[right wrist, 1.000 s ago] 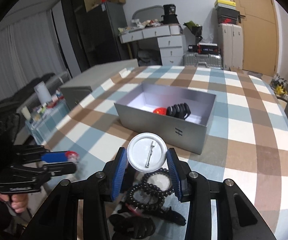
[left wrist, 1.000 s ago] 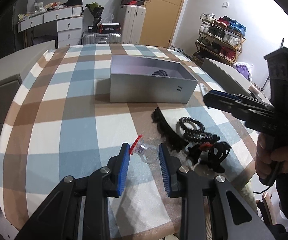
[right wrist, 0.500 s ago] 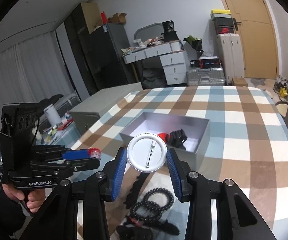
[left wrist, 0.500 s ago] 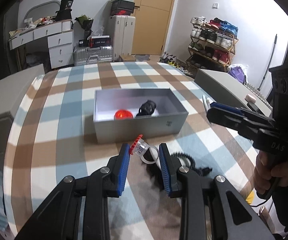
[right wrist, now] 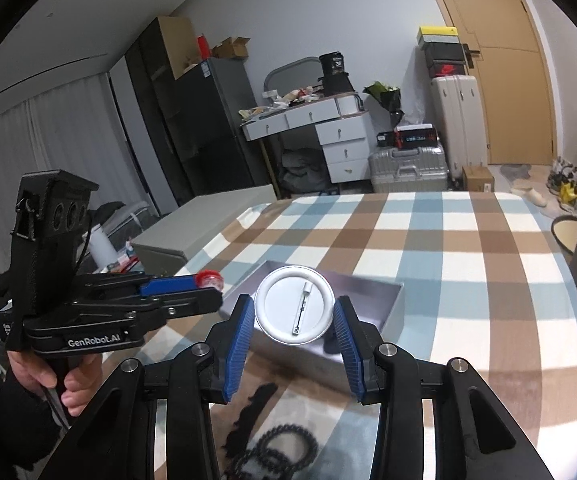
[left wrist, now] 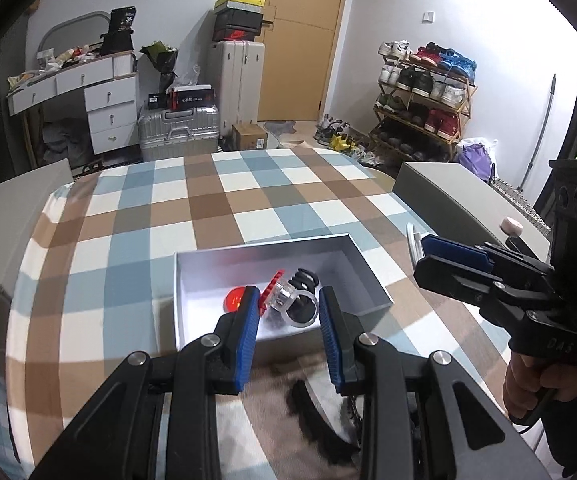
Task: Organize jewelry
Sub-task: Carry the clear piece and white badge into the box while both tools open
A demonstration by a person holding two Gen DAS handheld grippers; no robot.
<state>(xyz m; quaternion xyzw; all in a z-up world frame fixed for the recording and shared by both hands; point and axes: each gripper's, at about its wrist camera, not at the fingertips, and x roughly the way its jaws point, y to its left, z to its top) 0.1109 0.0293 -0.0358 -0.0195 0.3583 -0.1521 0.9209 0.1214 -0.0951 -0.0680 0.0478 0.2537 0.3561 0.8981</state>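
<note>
My left gripper [left wrist: 287, 300] is shut on a clear ring with a red top [left wrist: 288, 302] and hangs over the open grey box [left wrist: 362, 270]. Inside the box lie a red round piece [left wrist: 232, 300] and a black coiled piece [left wrist: 306, 278]. My right gripper [right wrist: 294, 312] is shut on a white round pin badge [right wrist: 294, 304], back side towards the camera, held above the near side of the box [right wrist: 384, 300]. The left gripper [right wrist: 208, 288] with the ring [right wrist: 208, 280] shows at the left of the right wrist view. The right gripper [left wrist: 420, 248] shows at the right of the left wrist view.
Black bead bracelets [right wrist: 284, 448] and a black toothed hair piece [right wrist: 252, 404] lie on the checked tablecloth [right wrist: 468, 264] near the front edge. Grey cabinets [left wrist: 448, 196] flank the table. A person's hand [right wrist: 68, 380] grips the left handle.
Both grippers have risen and moved forward towards the box. The left one now hangs over it with the ring. The badge stays in the right one.
</note>
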